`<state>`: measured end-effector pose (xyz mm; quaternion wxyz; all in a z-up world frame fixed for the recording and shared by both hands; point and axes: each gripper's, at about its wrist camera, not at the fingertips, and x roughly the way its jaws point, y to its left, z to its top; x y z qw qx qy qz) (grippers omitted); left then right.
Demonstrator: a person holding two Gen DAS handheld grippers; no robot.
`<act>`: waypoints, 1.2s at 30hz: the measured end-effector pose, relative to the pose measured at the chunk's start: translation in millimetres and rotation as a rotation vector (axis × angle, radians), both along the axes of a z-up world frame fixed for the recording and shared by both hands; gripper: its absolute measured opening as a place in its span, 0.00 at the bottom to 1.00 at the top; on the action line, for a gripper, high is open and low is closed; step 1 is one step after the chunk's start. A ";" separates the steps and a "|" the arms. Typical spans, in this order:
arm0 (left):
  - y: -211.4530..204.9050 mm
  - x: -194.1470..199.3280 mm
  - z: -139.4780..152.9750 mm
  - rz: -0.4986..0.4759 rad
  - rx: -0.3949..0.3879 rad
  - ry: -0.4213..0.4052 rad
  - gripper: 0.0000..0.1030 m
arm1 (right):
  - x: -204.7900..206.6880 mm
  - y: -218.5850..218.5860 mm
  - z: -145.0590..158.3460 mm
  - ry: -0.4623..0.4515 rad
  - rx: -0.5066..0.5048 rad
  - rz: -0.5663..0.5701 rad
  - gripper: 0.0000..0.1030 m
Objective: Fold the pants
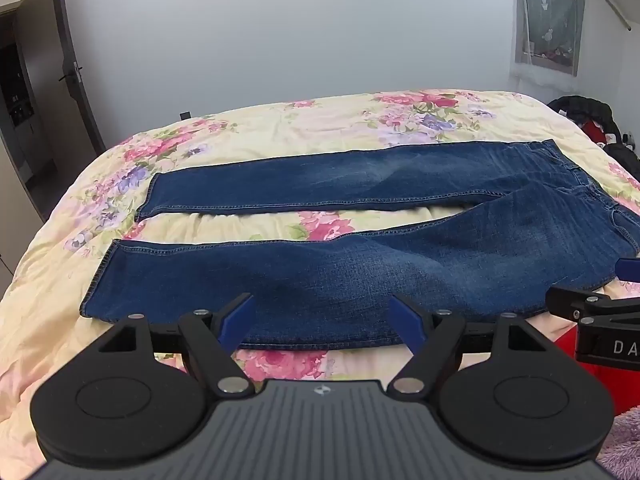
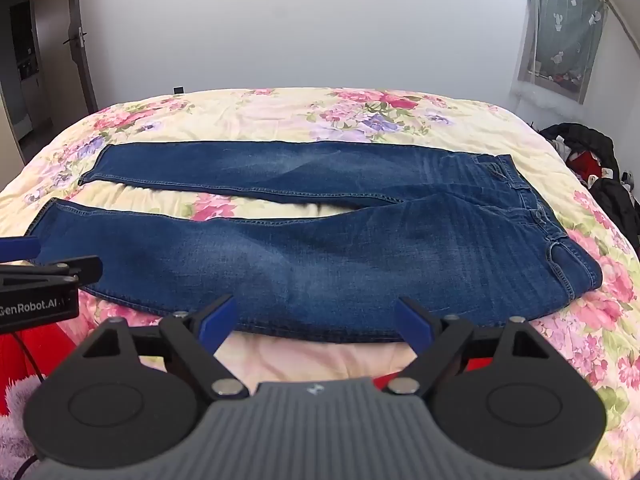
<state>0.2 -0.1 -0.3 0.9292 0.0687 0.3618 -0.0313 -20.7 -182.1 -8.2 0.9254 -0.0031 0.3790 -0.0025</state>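
Blue jeans (image 1: 360,240) lie flat across the flowered bed (image 1: 320,120), legs spread toward its left edge, waistband toward the right, while the left tongs (image 1: 322,316) and right tongs (image 2: 314,316) hover wide open, empty, above the near edge.

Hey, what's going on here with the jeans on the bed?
A person holds two grippers over blue jeans spread flat on a floral bedspread, legs apart, waistband to the right. The left gripper and right gripper both hover at the near edge, jaws open, holding nothing. No fold is made yet.
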 end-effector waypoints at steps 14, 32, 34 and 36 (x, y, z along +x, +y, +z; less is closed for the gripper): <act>-1.7 -4.6 -1.2 0.004 0.023 -0.007 0.87 | 1.6 10.5 -4.3 -0.001 0.005 -0.005 0.80; -2.7 -5.4 1.8 0.006 0.021 -0.010 0.87 | -2.4 19.0 0.8 0.002 -0.002 0.026 0.80; -1.7 -5.6 2.5 0.005 0.017 -0.011 0.87 | -2.3 19.4 0.9 0.001 -0.003 0.025 0.79; 0.1 -5.7 4.3 0.005 0.012 -0.013 0.87 | -3.1 19.4 0.8 0.001 -0.005 0.026 0.79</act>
